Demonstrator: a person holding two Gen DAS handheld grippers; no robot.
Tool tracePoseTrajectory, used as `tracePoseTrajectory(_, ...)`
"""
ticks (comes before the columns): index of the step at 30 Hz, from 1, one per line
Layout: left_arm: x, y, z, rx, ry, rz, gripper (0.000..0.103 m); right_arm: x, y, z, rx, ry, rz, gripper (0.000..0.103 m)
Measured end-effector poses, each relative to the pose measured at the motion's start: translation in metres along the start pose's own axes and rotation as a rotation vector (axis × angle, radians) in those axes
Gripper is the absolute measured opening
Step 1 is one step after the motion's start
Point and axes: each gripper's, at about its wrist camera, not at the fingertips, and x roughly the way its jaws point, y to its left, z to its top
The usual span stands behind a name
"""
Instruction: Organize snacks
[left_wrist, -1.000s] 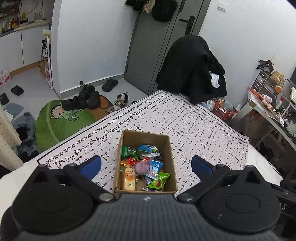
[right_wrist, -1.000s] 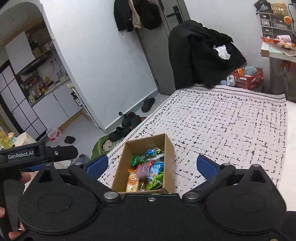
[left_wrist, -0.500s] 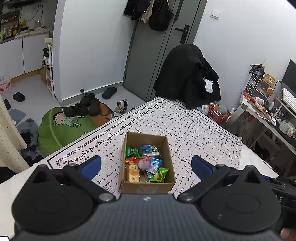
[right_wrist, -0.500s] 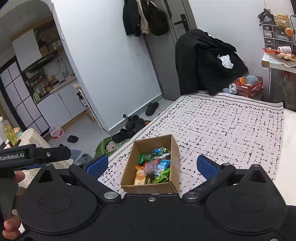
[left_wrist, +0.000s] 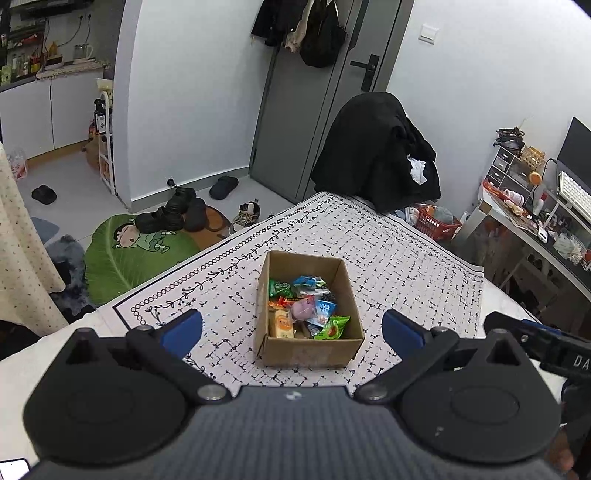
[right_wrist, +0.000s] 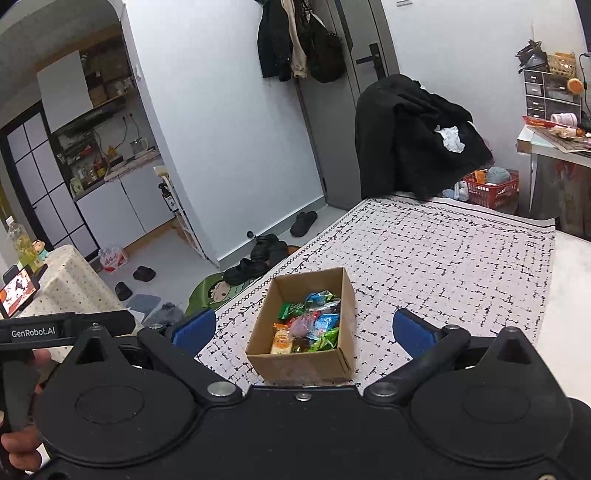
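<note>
A brown cardboard box (left_wrist: 310, 352) (right_wrist: 306, 363) stands on the patterned white cloth (left_wrist: 406, 266) (right_wrist: 443, 258), holding several wrapped snacks (left_wrist: 306, 310) (right_wrist: 308, 326) in green, blue, pink and yellow. My left gripper (left_wrist: 291, 332) hovers open above and in front of the box, blue fingertips (left_wrist: 183, 330) wide apart with nothing between them. My right gripper (right_wrist: 303, 328) is likewise open and empty, set back from the box. In the right wrist view the left gripper's handle (right_wrist: 55, 328) shows at the left edge, held by a hand (right_wrist: 18, 443).
A chair draped in black clothes (left_wrist: 380, 155) (right_wrist: 413, 136) stands beyond the far edge. Shoes (left_wrist: 173, 214) and a green mat (left_wrist: 133, 251) lie on the floor to the left. A desk (left_wrist: 535, 229) and a red basket (right_wrist: 487, 188) are on the right.
Both grippers have pulled back and up from the box, which now looks smaller and farther off. Both stay open and empty.
</note>
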Motion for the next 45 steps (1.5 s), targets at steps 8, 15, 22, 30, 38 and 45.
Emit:
tracePoseTrajectory(8, -0.012, 0.004, -0.011, 0.009, -0.019, -0.005, 0.103, -0.011, 0.003, -0.01, -0.009, -0.007, -0.005, 0.103)
tracePoseTrajectory(15, -0.018, 0.007, -0.017, 0.034, -0.02, -0.006, 0.103, -0.016, 0.005, -0.015, -0.026, -0.005, -0.004, 0.103)
tracePoseTrajectory(22, -0.02, 0.005, -0.02, 0.046, -0.02, -0.001, 0.103, -0.016, 0.003, -0.021, -0.016, 0.002, -0.018, 0.103)
tracePoseTrajectory(30, -0.021, 0.005, -0.02, 0.057, -0.019, -0.002, 0.103, -0.018, 0.0, -0.023, -0.008, 0.001, -0.025, 0.103)
tracePoseTrajectory(38, -0.019, 0.002, -0.022, 0.068, -0.013, -0.007, 0.103, -0.016, 0.001, -0.024, -0.021, 0.01, -0.021, 0.103)
tracePoseTrajectory(45, -0.018, 0.001, -0.023, 0.068, -0.01, -0.01, 0.103, -0.017, 0.002, -0.024, -0.023, 0.012, -0.026, 0.103)
